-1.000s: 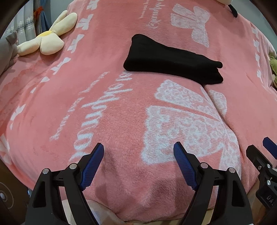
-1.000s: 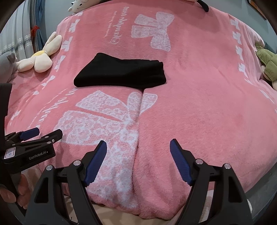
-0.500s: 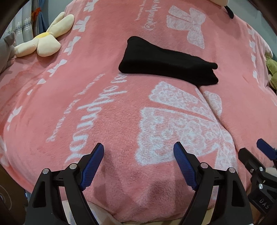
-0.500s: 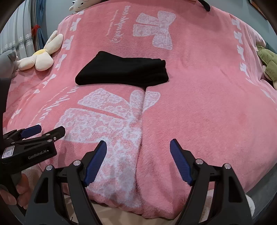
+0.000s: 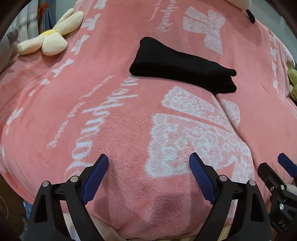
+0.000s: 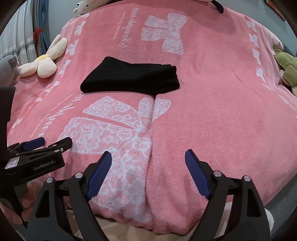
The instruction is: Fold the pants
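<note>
Black pants (image 5: pixel 178 66) lie folded into a compact bundle on the pink blanket (image 5: pixel 115 115), far ahead of both grippers. They also show in the right wrist view (image 6: pixel 133 78). My left gripper (image 5: pixel 148 163) is open and empty, over the near edge of the bed. My right gripper (image 6: pixel 148 159) is open and empty, also near the front edge, to the right of the left one. The left gripper (image 6: pixel 37 146) shows at the left of the right wrist view; the right gripper (image 5: pixel 278 166) shows at the right edge of the left wrist view.
A cream flower plush (image 5: pixel 50 39) lies at the bed's left side. A green plush (image 6: pixel 285 70) lies at the right edge. A white plush (image 6: pixel 85 7) sits at the far end. A crease (image 6: pixel 151 144) runs down the pink blanket toward the front edge.
Both grippers have drawn slightly back and shifted; the pants have not moved. Both stay open and empty.
</note>
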Available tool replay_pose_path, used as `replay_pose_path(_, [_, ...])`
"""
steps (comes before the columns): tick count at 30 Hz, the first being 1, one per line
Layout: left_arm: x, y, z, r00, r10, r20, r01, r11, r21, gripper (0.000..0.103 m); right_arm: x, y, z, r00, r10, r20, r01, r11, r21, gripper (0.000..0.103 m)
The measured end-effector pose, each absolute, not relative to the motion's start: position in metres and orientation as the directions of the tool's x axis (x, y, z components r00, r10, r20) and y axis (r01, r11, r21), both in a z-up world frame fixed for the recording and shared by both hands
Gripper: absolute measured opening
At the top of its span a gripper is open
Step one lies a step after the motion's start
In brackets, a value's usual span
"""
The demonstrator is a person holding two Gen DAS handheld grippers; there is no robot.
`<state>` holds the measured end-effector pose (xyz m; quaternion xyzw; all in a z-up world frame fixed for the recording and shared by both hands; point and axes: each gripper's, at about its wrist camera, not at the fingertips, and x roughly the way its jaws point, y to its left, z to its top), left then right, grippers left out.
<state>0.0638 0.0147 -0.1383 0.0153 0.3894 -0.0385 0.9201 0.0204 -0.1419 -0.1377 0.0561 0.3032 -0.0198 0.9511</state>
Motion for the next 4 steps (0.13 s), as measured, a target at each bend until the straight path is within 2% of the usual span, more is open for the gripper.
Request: replay_pose_path(4, [0.0645, 0.0183, -0.1392, 0.693, -0.052, -0.719, 0.064, 0.998, -0.011, 0.086, 0.0189, -0.1399, -0.1368, 0.82, -0.018, -0.572, 0.087, 0.992, 0.094, 0.083])
